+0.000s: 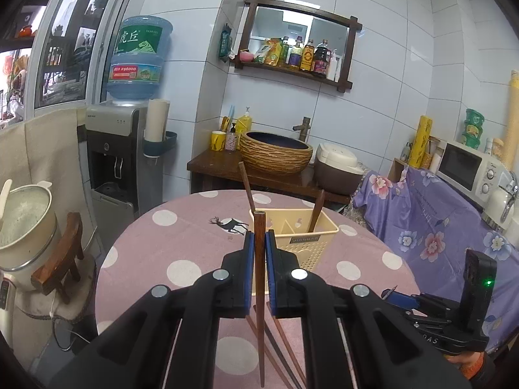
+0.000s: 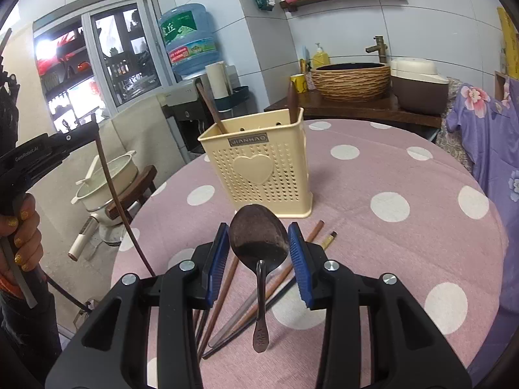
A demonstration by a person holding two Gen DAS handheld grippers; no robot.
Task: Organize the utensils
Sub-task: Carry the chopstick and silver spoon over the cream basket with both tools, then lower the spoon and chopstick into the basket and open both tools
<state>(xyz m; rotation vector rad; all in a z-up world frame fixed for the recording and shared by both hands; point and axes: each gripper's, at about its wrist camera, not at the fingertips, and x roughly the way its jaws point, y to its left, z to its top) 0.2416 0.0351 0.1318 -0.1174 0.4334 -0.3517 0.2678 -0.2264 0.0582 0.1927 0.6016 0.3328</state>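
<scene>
A cream perforated utensil holder stands on the pink polka-dot table; it also shows in the left wrist view. A chopstick and a wooden utensil stand in it. My left gripper is shut on a brown wooden chopstick, held upright just in front of the holder. My right gripper is shut on a metal spoon, its bowl between the blue pads, handle hanging down. Several chopsticks lie on the table under the right gripper.
The round table has a pink dotted cloth. A purple floral cloth covers furniture at the right. A water dispenser stands at the back left, a pot on a stool at the left, a basin behind.
</scene>
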